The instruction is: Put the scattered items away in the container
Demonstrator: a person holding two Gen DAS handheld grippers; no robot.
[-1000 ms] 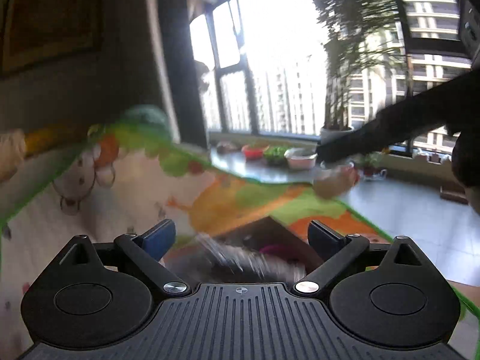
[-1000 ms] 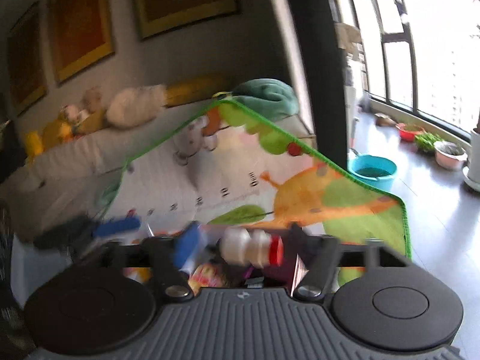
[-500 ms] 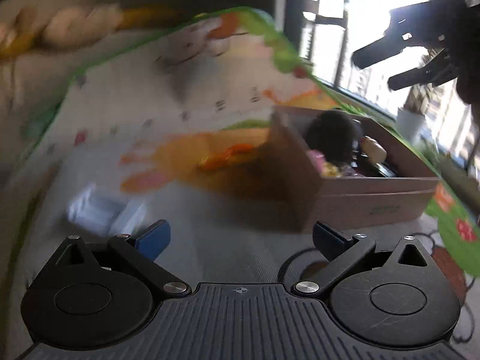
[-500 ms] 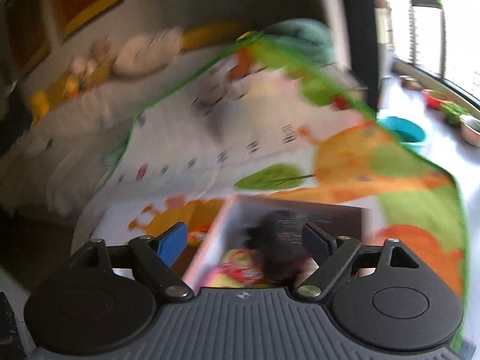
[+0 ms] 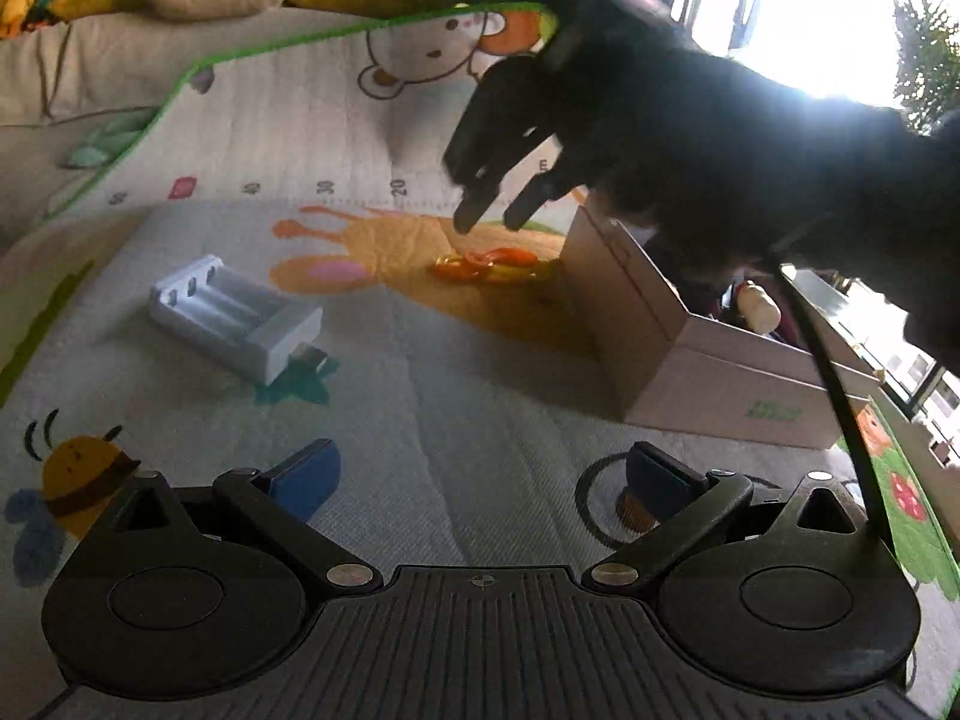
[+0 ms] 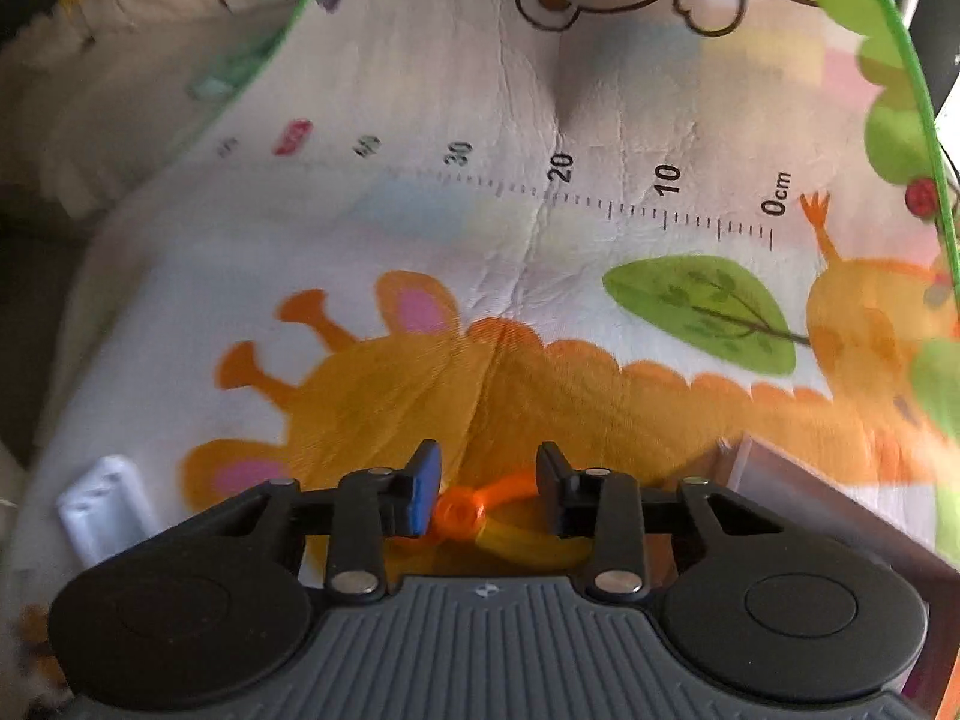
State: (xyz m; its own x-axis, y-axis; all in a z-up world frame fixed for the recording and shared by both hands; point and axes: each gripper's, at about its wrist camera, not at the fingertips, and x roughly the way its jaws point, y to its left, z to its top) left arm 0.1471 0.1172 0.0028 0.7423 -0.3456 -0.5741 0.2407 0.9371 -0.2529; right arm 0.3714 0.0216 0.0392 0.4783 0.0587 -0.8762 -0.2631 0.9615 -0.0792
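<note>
My right gripper [image 6: 486,495] hangs over the orange plastic toy [image 6: 480,510], jaws parted with the toy's round hub sitting just inside the left, blue-padded finger [image 6: 423,489] and one thin arm of it running off toward the right finger. From my left wrist view the toy [image 5: 486,264] lies flat on the play mat [image 5: 420,360], its long axis running left to right, with its right end close against the far-left corner of the cardboard box [image 5: 690,354]; I cannot say whether it actually touches the wall there. So the toy lies directly below and slightly ahead of my right tool, and the right hand is plainly the nearer one. My left gripper [image 5: 480,474] sits low on the near side of the mat, jaws wide apart and holding nothing, well away from the toy. The white battery charger [image 5: 237,318] rests to its far left, also on the mat and apart from the box. I judge the coming move to be a short drop and a squeeze across the toy's hub, then a small carry rightward over the box wall, since the box opening lies immediately to the right. The yellowish part beneath the hub is blurred in my right view, so its shape is likely but not certainly a second blade.
</note>
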